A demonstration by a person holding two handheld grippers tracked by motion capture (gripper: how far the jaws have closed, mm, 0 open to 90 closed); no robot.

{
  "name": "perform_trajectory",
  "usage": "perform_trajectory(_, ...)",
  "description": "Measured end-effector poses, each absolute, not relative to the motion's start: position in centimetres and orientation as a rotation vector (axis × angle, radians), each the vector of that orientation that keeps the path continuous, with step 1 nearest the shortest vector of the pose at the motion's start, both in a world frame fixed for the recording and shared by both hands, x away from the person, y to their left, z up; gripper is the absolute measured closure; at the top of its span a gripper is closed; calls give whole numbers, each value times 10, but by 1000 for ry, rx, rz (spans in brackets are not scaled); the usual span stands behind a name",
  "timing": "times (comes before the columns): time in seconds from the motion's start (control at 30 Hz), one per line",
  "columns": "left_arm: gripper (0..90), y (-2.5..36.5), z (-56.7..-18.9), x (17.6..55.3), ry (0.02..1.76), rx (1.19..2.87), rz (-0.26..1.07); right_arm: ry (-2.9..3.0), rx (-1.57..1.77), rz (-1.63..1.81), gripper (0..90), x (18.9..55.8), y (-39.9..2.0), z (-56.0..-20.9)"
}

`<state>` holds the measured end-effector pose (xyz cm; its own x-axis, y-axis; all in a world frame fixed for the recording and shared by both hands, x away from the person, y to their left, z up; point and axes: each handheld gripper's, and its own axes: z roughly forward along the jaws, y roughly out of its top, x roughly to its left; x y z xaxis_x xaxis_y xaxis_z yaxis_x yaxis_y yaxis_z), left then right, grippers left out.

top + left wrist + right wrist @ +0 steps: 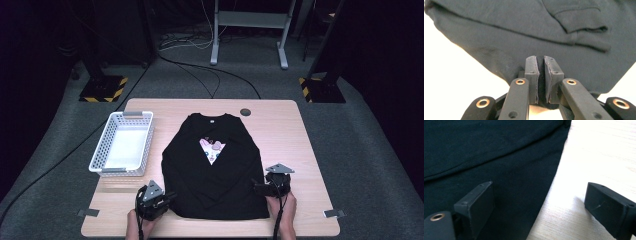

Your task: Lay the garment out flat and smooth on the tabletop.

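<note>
A black long-sleeved shirt (212, 175) with a pink and white triangular print lies flat on the wooden table (295, 135), sleeves folded in across the body. My left gripper (170, 196) is at the shirt's near left corner. In the left gripper view its jaws (541, 62) are shut, with a fold of the shirt (524, 30) pinched between the pads. My right gripper (256, 187) is at the near right edge. In the right gripper view it stands open (540, 192), one jaw over the shirt (486, 152) and the other over bare wood.
A white plastic basket (107, 145) stands at the table's left side, beside the shirt. A dark round cable hole (245, 112) sits near the far edge. Tape marks (332, 213) lie at the near corners. Cables and stand bases are on the floor behind.
</note>
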<state>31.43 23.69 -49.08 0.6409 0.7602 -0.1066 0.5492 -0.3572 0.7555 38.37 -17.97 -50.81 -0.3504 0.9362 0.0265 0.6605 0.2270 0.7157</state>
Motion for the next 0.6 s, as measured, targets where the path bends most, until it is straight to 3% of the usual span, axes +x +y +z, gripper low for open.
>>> perform_trajectory(0.13, 766, 249, -489, 306, 1033, 2054, 312, 2096, 1470, 906, 87, 384, -180, -508)
perform_trajectory(0.4, 471, 278, -471, 298, 1089, 1984, 367, 2096, 1470, 907, 87, 384, -180, -508)
perform_trajectory(0.6, 295, 269, -463, 323, 1077, 1975, 353, 2095, 1471, 906, 87, 384, -180, -508)
